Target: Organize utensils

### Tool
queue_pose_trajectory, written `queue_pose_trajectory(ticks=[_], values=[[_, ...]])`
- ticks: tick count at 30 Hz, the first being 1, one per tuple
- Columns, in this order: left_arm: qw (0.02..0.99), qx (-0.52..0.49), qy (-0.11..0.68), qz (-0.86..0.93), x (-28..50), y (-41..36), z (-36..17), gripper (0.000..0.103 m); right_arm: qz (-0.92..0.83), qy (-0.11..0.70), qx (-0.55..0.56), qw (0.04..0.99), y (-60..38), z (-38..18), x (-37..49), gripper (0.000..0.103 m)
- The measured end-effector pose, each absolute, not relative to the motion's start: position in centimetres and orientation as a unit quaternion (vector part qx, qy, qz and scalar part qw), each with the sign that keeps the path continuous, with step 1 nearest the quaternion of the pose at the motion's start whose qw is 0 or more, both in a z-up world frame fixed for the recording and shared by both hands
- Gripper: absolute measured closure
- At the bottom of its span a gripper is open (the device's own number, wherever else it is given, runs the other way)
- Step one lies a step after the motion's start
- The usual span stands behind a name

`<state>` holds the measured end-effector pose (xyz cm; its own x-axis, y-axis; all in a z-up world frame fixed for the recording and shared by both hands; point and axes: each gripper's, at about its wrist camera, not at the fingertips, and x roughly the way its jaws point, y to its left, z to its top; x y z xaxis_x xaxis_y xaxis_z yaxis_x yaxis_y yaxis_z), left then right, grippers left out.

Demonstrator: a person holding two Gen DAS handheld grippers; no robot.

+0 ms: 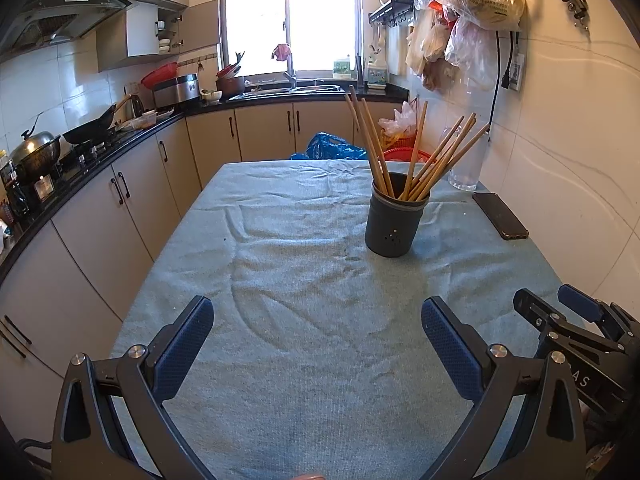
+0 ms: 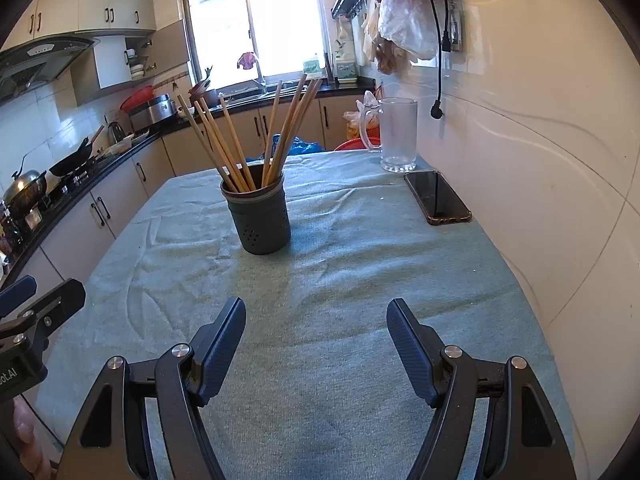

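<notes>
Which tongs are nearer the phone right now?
Right. The right tongs sit nearer the phone, which lies ahead-right; the left tongs sit further left. Both open, empty.

Daylight floods from window (image 1: 290, 20) at 12 o'clock, blown out white. Sharp centre; strong fisheye bending, dark vignette at corners.

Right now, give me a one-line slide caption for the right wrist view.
Open right gripper hovers over the cloth-covered table, facing a holder of chopsticks.

You can read "AS" on right gripper (image 1: 560, 308) body; "ot.AI" on left gripper (image 2: 36, 300) body; bag print illegible.
</notes>
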<state>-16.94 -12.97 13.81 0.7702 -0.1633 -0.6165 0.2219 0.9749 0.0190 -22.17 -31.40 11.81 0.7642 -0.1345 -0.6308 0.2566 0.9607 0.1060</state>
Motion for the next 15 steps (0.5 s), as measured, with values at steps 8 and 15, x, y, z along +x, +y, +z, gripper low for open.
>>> queue_pose_trajectory(ticks=[8,15], values=[[0.938,0.046,0.327,-0.103,-16.90,-13.07,13.51,0.000,-0.107,0.327,0.096,0.934,-31.32,11.55,-22.26,0.024],[0.937,0.045,0.331,-0.105,-16.85,-13.15,13.18,0.000,-0.107,0.327,0.096,0.934,-31.33,11.54,-22.24,0.024]])
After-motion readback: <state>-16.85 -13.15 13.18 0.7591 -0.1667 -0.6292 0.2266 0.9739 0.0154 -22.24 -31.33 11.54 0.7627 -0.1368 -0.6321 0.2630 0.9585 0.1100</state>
